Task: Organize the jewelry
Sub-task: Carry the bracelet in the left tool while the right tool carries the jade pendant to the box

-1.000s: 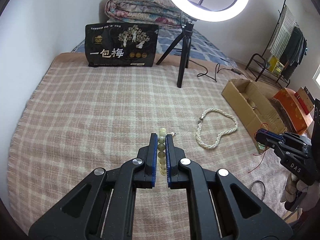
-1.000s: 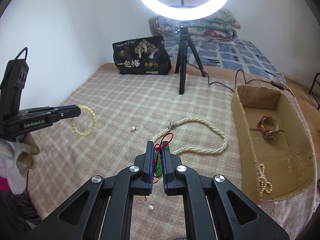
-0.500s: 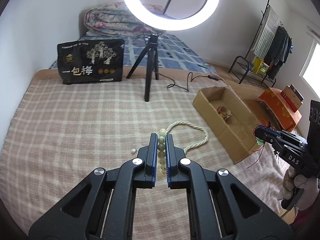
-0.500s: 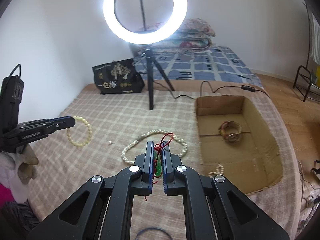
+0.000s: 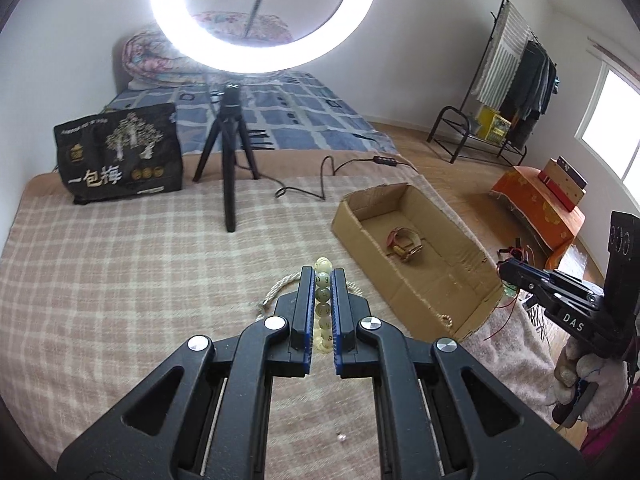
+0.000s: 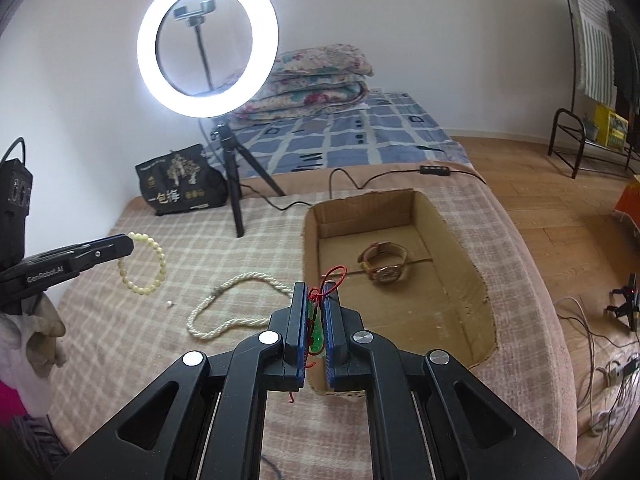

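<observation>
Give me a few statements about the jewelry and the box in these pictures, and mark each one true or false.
1. The left gripper is shut on the pale bead bracelet. True.
2. The cardboard box has nothing in it. False: a wristwatch lies inside, and a small pearl piece sits at its near end.
3. The right gripper holds a green piece with red cord. True.
4. The twisted pearl necklace is already in the box. False: it lies on the checked blanket, beside the box.
5. The ring light is switched off. False: it glows bright white.
</observation>
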Demonstrator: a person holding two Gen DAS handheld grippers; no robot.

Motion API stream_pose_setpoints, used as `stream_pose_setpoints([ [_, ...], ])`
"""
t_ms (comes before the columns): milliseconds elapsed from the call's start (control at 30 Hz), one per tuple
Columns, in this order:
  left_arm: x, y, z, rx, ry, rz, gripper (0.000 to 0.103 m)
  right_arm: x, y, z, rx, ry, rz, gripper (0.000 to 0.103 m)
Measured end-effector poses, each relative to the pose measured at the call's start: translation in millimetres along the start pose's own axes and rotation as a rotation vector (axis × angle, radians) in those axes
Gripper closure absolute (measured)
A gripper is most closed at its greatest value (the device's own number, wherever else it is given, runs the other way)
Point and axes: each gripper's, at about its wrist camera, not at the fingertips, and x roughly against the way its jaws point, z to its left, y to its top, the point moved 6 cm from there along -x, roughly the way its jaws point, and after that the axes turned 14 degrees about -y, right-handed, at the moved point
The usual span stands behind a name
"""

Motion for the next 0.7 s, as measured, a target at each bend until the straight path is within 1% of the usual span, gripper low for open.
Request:
stream_pose_setpoints([
  [367, -50, 50, -50, -0.087, -0.063, -0.01, 0.098, -20, 0, -35, -0.071, -0.051, 0.025, 0.097],
  [567, -82, 66, -71, -0.11, -0.091, 0.008, 0.098, -32, -3, -47, -0.096, -0.071, 0.046, 0.097],
  [700, -109, 69, -80, -0.115, -0.095, 0.03, 0.098, -41, -7, -53, -0.102, -0.089, 0.063, 0.097],
])
